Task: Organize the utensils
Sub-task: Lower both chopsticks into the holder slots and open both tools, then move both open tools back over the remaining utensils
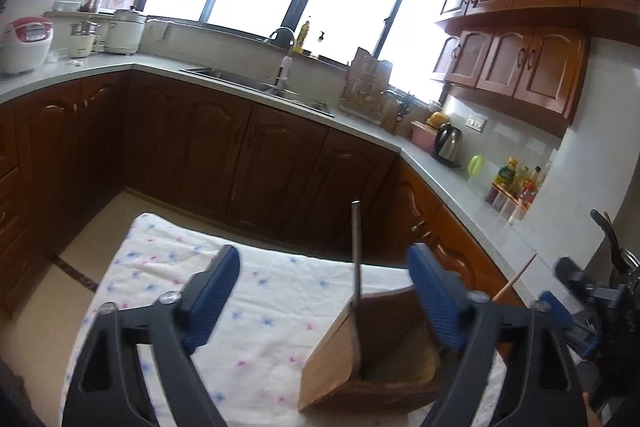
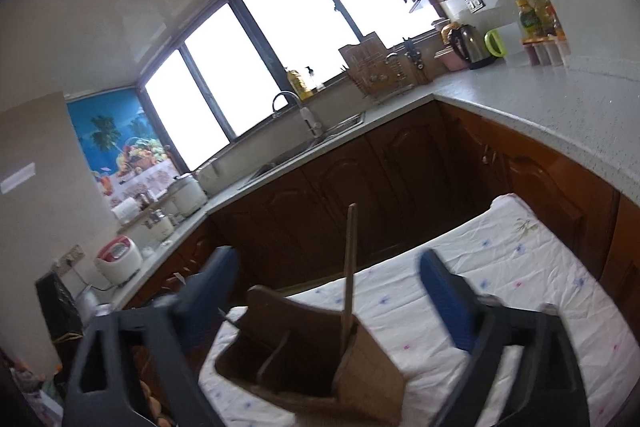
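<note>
A brown wooden utensil holder [image 1: 360, 359] stands on a table with a white flowered cloth [image 1: 248, 311]. A metal utensil handle [image 1: 356, 251] stands upright in it. My left gripper [image 1: 324, 291] is open and empty, just above and behind the holder. In the right wrist view the same holder [image 2: 312, 355] holds a wooden stick [image 2: 349, 267] that stands up from one compartment. My right gripper [image 2: 328, 291] is open and empty above the holder. The right gripper also shows at the right edge of the left wrist view [image 1: 576, 307], beside a thin wooden stick [image 1: 516, 277].
Dark wooden cabinets [image 1: 240, 147] and a grey counter [image 1: 460, 183] ring the table. On the counter are a sink [image 1: 256, 83], a kettle [image 1: 448, 143], bottles [image 1: 516, 183] and a rice cooker [image 1: 24, 43]. The floor [image 1: 84, 251] lies left of the table.
</note>
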### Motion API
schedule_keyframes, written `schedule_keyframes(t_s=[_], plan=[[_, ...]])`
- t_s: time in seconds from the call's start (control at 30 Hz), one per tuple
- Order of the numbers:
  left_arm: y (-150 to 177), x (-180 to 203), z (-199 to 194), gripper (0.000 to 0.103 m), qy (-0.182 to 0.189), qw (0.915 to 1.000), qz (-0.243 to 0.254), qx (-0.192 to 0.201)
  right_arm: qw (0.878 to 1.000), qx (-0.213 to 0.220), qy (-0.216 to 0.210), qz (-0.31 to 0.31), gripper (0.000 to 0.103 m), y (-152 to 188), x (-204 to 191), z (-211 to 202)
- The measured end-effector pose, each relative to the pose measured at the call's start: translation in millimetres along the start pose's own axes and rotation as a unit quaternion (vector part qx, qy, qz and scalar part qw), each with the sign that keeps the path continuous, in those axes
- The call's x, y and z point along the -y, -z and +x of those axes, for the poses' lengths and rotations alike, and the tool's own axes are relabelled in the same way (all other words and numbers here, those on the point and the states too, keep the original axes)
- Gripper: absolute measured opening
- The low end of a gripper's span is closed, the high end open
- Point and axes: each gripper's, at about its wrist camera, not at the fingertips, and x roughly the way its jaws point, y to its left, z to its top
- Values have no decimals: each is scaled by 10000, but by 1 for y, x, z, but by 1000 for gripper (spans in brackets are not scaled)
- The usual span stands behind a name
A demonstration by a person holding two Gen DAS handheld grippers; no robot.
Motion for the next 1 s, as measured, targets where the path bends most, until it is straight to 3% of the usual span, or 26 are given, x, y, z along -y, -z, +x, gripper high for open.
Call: schedule_keyframes(t_s=[0.37, 1.0], plan=[[11, -9, -70, 91, -110, 9998, 134, -140, 9994, -100, -199, -270, 102, 17, -23, -48], [46, -34, -169, 91, -154, 9954, -4, -945, 9983, -432, -29, -394, 102, 68, -25, -128]])
